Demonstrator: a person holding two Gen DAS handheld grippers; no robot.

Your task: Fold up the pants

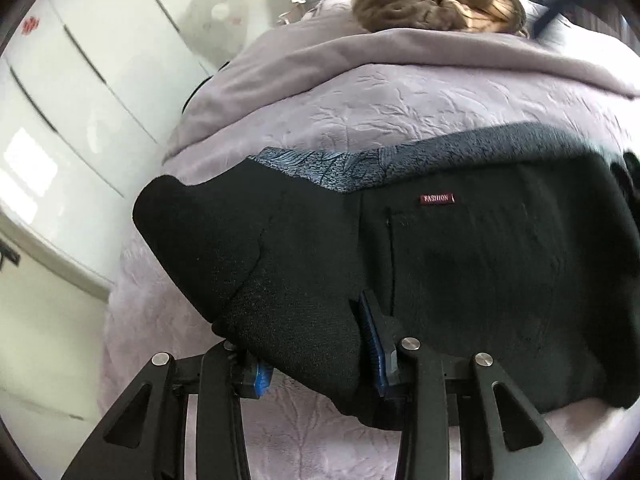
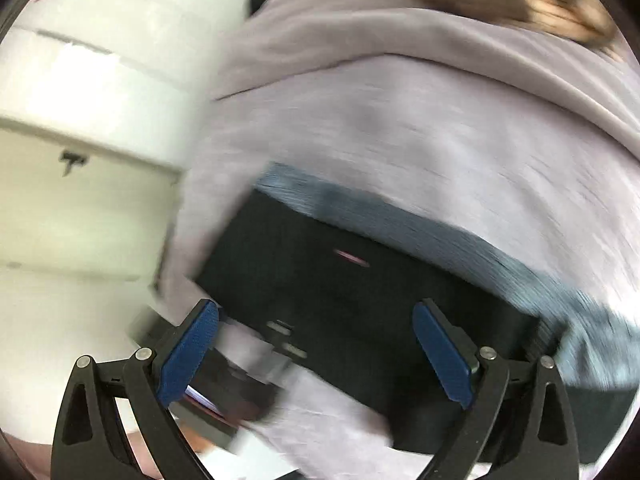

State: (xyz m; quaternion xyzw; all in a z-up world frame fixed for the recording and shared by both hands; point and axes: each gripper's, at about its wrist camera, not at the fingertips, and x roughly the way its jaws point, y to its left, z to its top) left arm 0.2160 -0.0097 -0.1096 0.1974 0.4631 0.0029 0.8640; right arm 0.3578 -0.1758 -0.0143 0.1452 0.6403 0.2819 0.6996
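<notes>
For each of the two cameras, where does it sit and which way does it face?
Left wrist: sits on the left gripper, looking forward and down along its fingers over the black pants on the lilac bedspread; both blue pads pinch a bunch of the fabric.
Right wrist: sits on the right gripper, looking down at the same pants, blurred; its jaws stand wide apart with nothing pressed between the pads.
Shared: the pants with their red label, the bedspread, the white wardrobe.
</notes>
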